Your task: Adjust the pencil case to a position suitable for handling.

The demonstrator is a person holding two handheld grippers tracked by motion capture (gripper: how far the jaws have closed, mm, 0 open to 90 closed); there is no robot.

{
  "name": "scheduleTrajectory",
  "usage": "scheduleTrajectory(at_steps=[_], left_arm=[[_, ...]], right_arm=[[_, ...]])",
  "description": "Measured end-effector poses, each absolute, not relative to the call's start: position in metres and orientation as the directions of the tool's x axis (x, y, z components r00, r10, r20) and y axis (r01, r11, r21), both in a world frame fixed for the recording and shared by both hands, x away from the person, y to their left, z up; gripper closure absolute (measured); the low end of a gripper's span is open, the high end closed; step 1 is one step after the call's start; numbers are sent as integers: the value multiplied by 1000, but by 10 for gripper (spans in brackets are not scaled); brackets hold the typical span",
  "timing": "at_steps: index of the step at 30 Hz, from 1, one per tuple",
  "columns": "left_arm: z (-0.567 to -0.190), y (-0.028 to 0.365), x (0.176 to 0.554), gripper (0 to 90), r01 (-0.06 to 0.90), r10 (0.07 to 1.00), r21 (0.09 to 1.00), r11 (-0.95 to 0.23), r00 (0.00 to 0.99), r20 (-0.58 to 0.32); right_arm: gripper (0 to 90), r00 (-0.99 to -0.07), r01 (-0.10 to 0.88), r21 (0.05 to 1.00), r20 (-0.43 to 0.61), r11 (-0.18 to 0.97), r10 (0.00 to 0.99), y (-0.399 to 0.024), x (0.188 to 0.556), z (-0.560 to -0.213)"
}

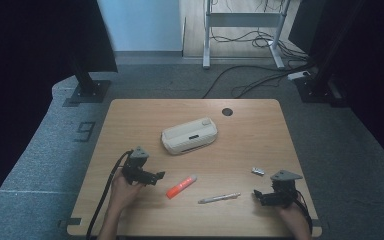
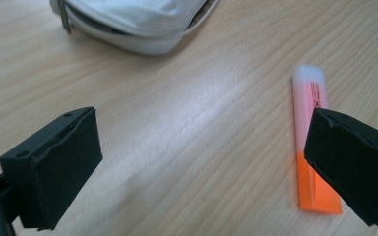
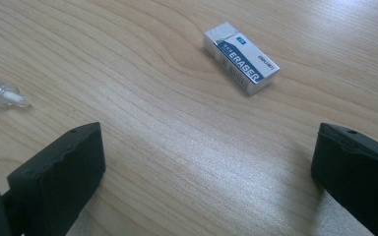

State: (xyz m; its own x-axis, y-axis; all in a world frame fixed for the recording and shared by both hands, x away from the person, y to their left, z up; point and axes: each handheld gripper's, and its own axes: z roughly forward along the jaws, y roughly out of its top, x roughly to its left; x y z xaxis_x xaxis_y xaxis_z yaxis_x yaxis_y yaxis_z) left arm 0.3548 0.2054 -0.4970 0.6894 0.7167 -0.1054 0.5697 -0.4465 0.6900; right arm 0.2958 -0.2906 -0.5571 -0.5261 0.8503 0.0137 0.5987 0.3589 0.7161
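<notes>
Left hand-held gripper (image 1: 159, 175): jaws apart, beside orange highlighter (image 1: 181, 186). Right hand-held gripper (image 1: 258, 194): jaws apart, near eraser (image 1: 258, 171), desk (image 1: 250, 135) front edge.

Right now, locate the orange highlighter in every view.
High view: highlighter lies low centre on the table, right of the left gripper.
Left gripper view: highlighter at right, partly behind the right-hand jaw.
Right gripper view: not in it.
Shared landmark: the white pouch, top left in the left gripper view.
</notes>
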Motion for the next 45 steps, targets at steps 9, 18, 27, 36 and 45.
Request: scheduleTrajectory(at_steps=[9,18,27,36,45], left_arm=[[-486,184,378,1,588,720,647,-486,689,-85],[-476,171,402,150,568,699,674,-473,707,-105],[-465,154,427,186,551,657,642,-534,748,-96],[-455,129,446,218,519,635,638,-569,770,-61],[-472,118,464,325,496,622,632,-595,783,-29]], right_arm=[[0,-526,599,716,14,359,850,-291,296,-557],[0,-525,598,717,13,358,851,-291,296,-557],[0,-526,599,716,13,359,850,-291,296,-557],[0,-526,596,718,11,359,850,-291,296,-557],[0,-528,594,719,10,361,849,-291,296,-557]])
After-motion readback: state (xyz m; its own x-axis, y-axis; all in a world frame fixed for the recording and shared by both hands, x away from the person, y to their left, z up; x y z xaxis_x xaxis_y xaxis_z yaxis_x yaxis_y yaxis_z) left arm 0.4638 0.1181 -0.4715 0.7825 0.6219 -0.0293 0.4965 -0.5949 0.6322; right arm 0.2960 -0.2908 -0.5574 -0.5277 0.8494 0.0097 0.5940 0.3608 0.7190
